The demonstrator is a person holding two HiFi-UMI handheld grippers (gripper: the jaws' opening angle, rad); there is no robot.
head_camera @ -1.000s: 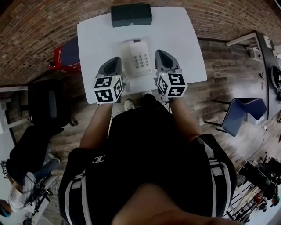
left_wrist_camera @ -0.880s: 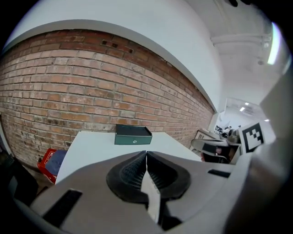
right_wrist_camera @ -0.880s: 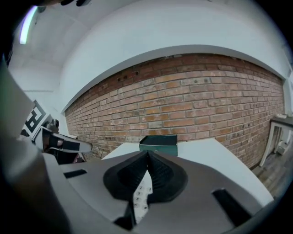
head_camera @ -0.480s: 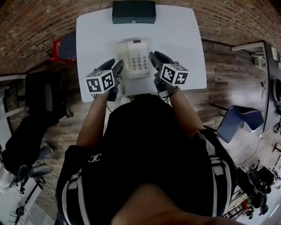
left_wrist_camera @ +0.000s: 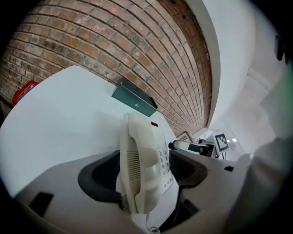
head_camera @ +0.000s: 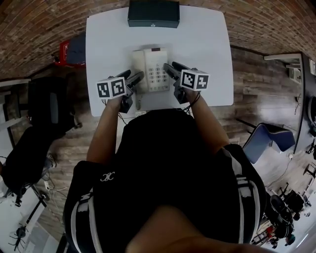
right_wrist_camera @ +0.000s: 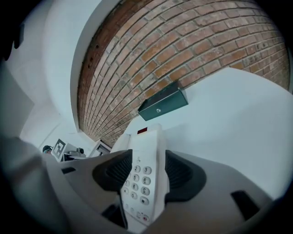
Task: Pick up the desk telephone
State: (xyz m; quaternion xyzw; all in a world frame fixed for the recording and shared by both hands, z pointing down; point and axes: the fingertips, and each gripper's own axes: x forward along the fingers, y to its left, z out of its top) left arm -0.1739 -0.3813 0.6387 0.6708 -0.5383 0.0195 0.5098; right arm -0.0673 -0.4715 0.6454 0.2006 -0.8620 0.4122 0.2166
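A cream desk telephone [head_camera: 150, 69] lies on the white table [head_camera: 207, 44], its handset [left_wrist_camera: 137, 164] on the left side and keypad [right_wrist_camera: 139, 180] on the right. My left gripper [head_camera: 132, 75] is low at the phone's left edge. Its jaws have just been opening and stand wide around the handset, with a gap on the keypad side. At the phone's right edge my right gripper [head_camera: 173, 67] has likewise just been opening; the keypad side sits between its pads [right_wrist_camera: 181, 176] without a visible squeeze.
A dark green box [head_camera: 153, 13] rests at the table's far edge against the brick wall [left_wrist_camera: 114, 41]. A red case [head_camera: 71, 52] lies on the floor to the left, a black chair [head_camera: 47, 108] near it, and a blue chair [head_camera: 269, 138] to the right.
Both grippers have dropped toward the table and closed in on the phone's two sides. Their marker cubes have rolled, and both pairs of jaws went from shut to wide apart.
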